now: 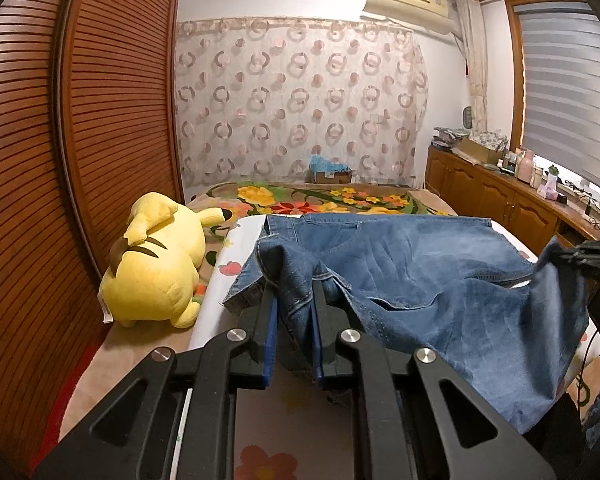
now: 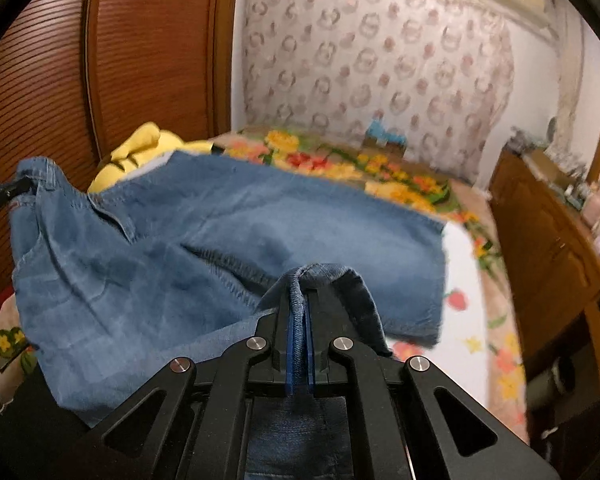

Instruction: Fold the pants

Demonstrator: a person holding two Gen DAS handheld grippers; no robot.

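The pants [image 1: 420, 264], blue denim, lie spread across the bed [image 1: 340, 196], on a white flowered sheet [image 1: 236, 248] over a bright floral blanket. Their near edge is raised off the bed at two points.

Left gripper [image 1: 294, 280]: jaws drawn close together, pinching a bunched fold of denim at the left side of the pants. The cloth drapes over the tips and hangs down between the blue pads [image 1: 271, 320].

Right gripper [image 2: 300, 292]: jaws pressed together on a thin folded edge of denim, which runs up between the blue pads and loops over the tips. In the left wrist view this gripper appears at the right edge, holding a lifted corner of the pants.

A yellow plush toy [image 1: 156, 264] lies on the bed just beside the left edge of the pants. A slatted wooden wardrobe [image 1: 80, 120] stands at left. A patterned curtain [image 1: 300, 100] covers the far wall. A wooden cabinet [image 1: 500, 196] with assorted items runs along the right. The right wrist view is slightly blurred.
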